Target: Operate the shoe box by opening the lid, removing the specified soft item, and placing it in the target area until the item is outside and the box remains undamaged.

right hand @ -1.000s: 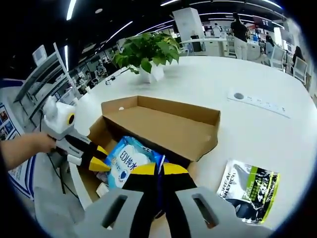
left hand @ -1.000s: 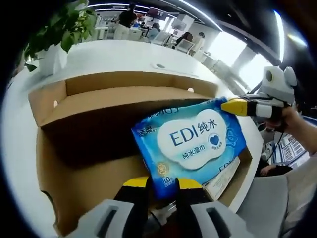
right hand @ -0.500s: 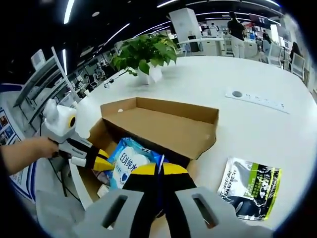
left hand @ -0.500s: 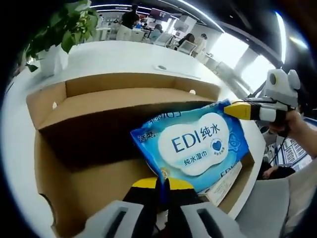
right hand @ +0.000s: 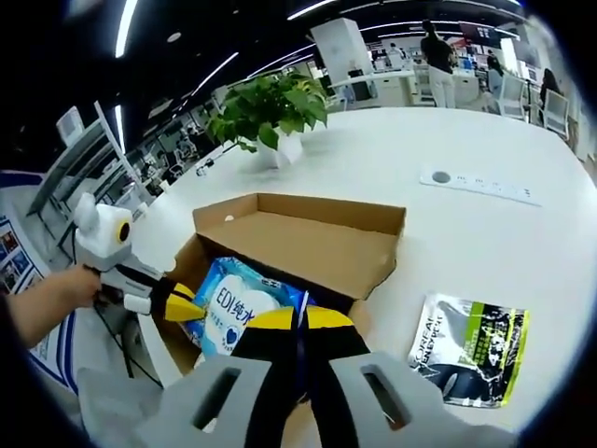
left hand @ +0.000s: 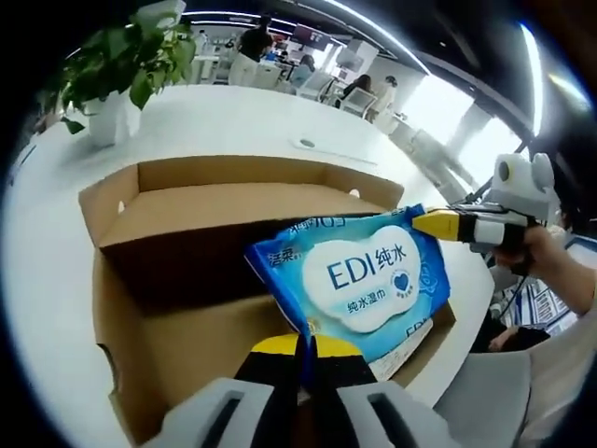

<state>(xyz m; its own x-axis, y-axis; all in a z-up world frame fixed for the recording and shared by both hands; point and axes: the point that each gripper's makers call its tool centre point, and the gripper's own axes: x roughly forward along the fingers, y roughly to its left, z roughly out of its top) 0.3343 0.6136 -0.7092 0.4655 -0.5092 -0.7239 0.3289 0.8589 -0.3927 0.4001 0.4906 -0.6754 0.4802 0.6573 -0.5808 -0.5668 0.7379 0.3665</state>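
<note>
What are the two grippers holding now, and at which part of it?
Both hold the blue wipes pack over the open box. The left gripper is shut on one edge, the right gripper on the opposite edge.

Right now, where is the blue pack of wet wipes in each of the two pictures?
Left gripper view: the blue wet wipes pack sits right of centre, above the open brown cardboard box, pinched at two ends by both grippers.
Right gripper view: the pack is low and left of centre, over the box.
Shared landmark: the green potted plant on the white table.
</note>
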